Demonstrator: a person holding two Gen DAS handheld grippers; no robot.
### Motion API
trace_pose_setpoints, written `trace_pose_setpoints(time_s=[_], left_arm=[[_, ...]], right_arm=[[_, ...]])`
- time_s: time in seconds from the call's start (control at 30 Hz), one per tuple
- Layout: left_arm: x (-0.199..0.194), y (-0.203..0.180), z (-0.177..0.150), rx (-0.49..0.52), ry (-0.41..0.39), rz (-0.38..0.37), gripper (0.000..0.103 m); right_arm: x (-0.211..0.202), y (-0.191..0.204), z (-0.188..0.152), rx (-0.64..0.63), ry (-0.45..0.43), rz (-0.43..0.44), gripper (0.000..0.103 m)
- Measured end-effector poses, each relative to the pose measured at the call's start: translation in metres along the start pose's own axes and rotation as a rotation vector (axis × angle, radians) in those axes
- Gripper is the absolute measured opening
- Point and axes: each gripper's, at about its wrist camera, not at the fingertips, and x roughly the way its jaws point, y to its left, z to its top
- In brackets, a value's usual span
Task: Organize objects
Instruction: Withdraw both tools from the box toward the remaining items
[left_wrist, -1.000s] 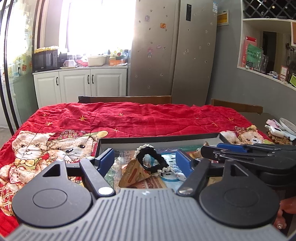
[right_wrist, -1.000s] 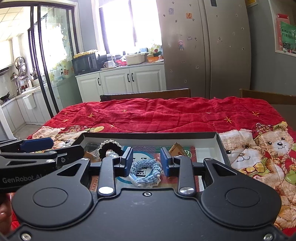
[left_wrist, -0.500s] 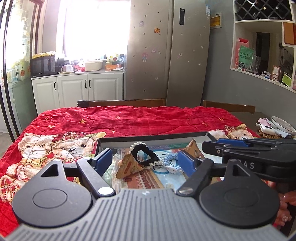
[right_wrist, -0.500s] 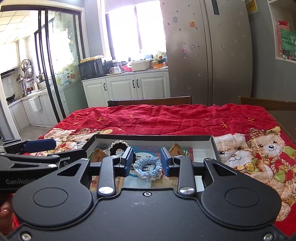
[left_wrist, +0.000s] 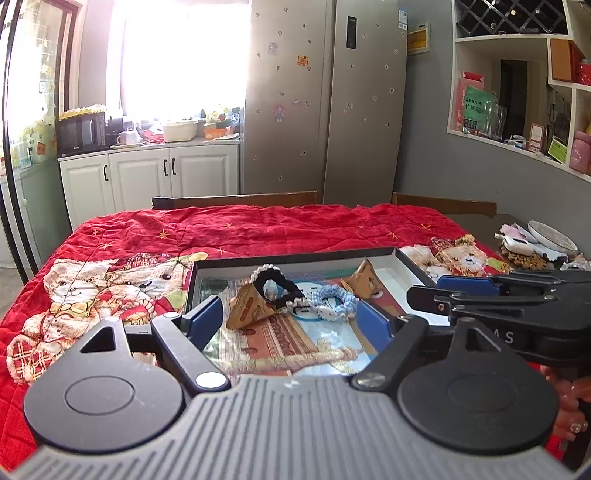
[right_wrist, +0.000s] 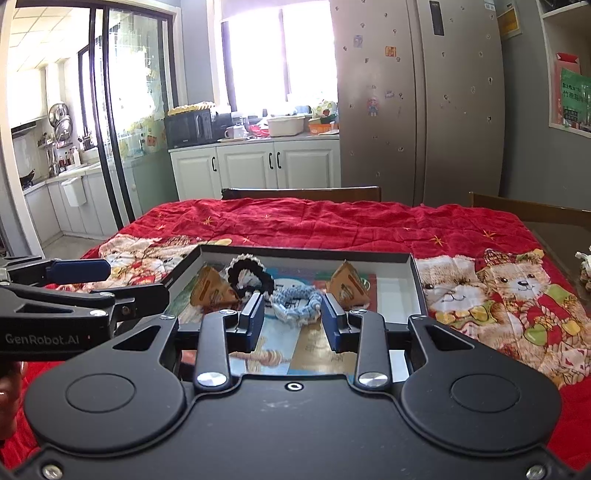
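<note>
- The left gripper (left_wrist: 291, 321) hovers low at the near edge of a shallow box (left_wrist: 295, 257), its blue-padded fingers spread wide with nothing between them.
- The right gripper (right_wrist: 293, 317) sits just beside it to the right, also at the near edge; its fingers stand apart at a narrower gap and pinch nothing, and the blue hair tie (right_wrist: 297, 300) shows just beyond the gap, not touched.
- Each gripper shows side-on in the other's view: the right gripper's fingers reach in from the right edge of the left view, the left gripper's from the left edge of the right view.
- Inside the box, on a printed picture lining its floor, the blue hair tie lies near the middle.
- Touching it on the left is a black hair tie (right_wrist: 250, 275) with a white frilled edge, propped partly on a brown paper packet (right_wrist: 212, 291).
- A second brown packet (right_wrist: 347, 286) stands to the right of the blue hair tie, apart from it, toward the back of the box.
- The box rests on a red blanket (right_wrist: 332, 225) printed with teddy bears, which covers the table.
- Two wooden chair backs (right_wrist: 301, 194) rise past the far edge of the blanket.
</note>
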Motion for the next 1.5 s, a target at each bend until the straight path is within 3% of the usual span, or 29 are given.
trace_pose_setpoints(time_s=[0.7, 0.9, 1.5], left_arm=[[-0.005, 0.001, -0.043, -0.021, 0.102, -0.014, 0.087], [0.007, 0.004, -0.057, -0.04, 0.147, -0.007, 0.087], [0.024, 0.002, -0.077, -0.051, 0.202, -0.03, 0.086]], right_arm=[[-0.023, 0.002, -0.046, -0.038, 0.061, 0.001, 0.034], [-0.018, 0.0, -0.067, -0.025, 0.088, 0.036, 0.034], [-0.006, -0.005, -0.088, -0.031, 0.114, 0.002, 0.034]])
